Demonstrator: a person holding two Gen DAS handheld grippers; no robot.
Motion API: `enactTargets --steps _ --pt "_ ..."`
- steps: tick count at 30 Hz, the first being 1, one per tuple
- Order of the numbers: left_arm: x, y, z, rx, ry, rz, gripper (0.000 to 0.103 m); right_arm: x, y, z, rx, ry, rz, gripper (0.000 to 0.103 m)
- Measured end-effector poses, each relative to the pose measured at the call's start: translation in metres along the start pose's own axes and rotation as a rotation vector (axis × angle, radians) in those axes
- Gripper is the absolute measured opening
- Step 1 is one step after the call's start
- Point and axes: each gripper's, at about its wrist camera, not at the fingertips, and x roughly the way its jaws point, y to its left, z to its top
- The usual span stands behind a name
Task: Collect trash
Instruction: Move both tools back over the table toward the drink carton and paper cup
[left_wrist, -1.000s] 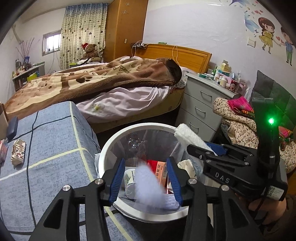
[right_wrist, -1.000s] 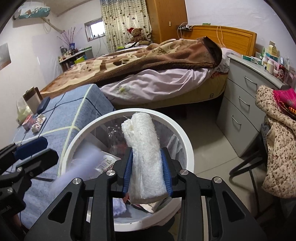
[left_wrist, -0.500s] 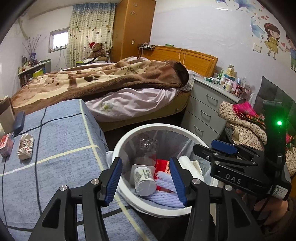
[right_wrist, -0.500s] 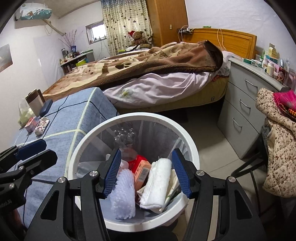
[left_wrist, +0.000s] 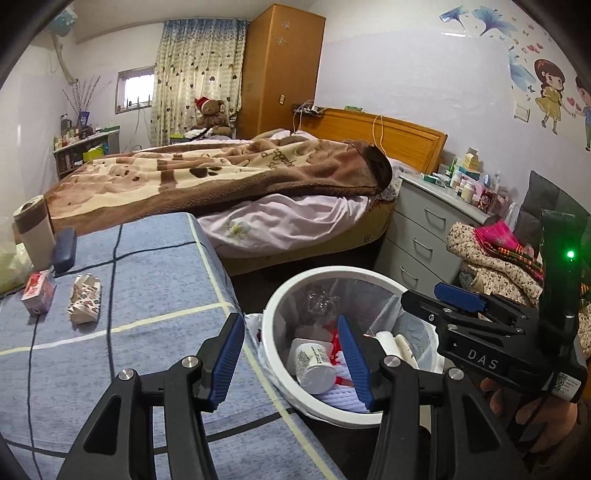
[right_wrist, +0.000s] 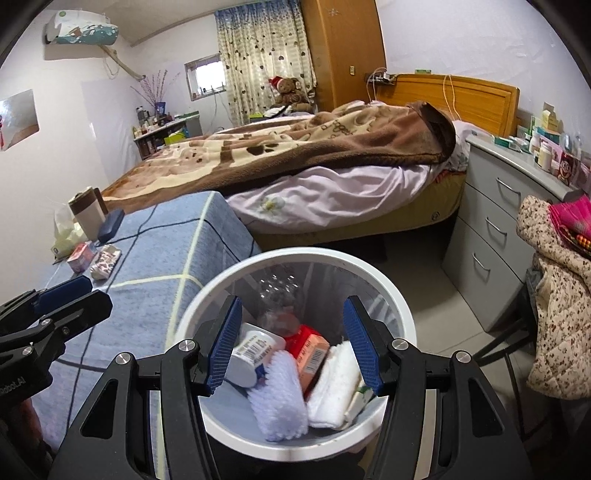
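The right black gripper with blue ribbed pads (right_wrist: 291, 343) hangs over the round white trash bin (right_wrist: 402, 325). Its jaws stand apart and hold nothing. The left black gripper with blue ribbed pads (left_wrist: 291, 363) is also apart and empty, above the near edge of the bin and the corner of the table.

Down in the bin lie a fluffy pale purple cloth roll (right_wrist: 279, 397), a white folded towel (right_wrist: 334, 384), a red and orange carton (right_wrist: 312, 354), a white plastic tub with a barcode label (right_wrist: 251, 354) and a clear crushed plastic bottle (right_wrist: 280, 291) (all packed close together).

Just left of the bin is the table with the blue cloth with pale yellow and dark lines (left_wrist: 147, 295). Far back on it lie a crumpled white printed wrapper (left_wrist: 85, 299) and a small pink carton (left_wrist: 38, 291), side by side. Behind them stand a brown and white paper cup (left_wrist: 34, 232) and a dark blue case (left_wrist: 64, 247).

Past the table is the big bed with a brown paw-print blanket (left_wrist: 221, 173). A grey chest of drawers (left_wrist: 421, 236) stands to the right of it. By the curtains at the back sits a brown teddy bear with a red hat (left_wrist: 210, 114).
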Motion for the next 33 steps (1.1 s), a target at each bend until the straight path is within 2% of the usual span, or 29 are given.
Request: enactTargets --steps 10,12,16,33 --pt "-0.018 0.041 0.006 -0.044 -0.031 0.072 0.053 0.008 0.026 0.009 -0.022 -0.02 0.041 0.064" --pt "-0.021 0.051 0.007 -0.052 -0.033 0.092 0.058 0.011 0.035 0.01 -0.029 -0.019 0.056 0.064" --pt "-0.028 0.074 0.007 -0.062 -0.045 0.153 0.059 0.018 0.051 0.013 -0.039 -0.021 0.085 0.066" --pt "-0.042 0.196 0.003 -0.185 -0.039 0.317 0.059 0.055 0.126 0.025 -0.099 0.004 0.195 0.068"
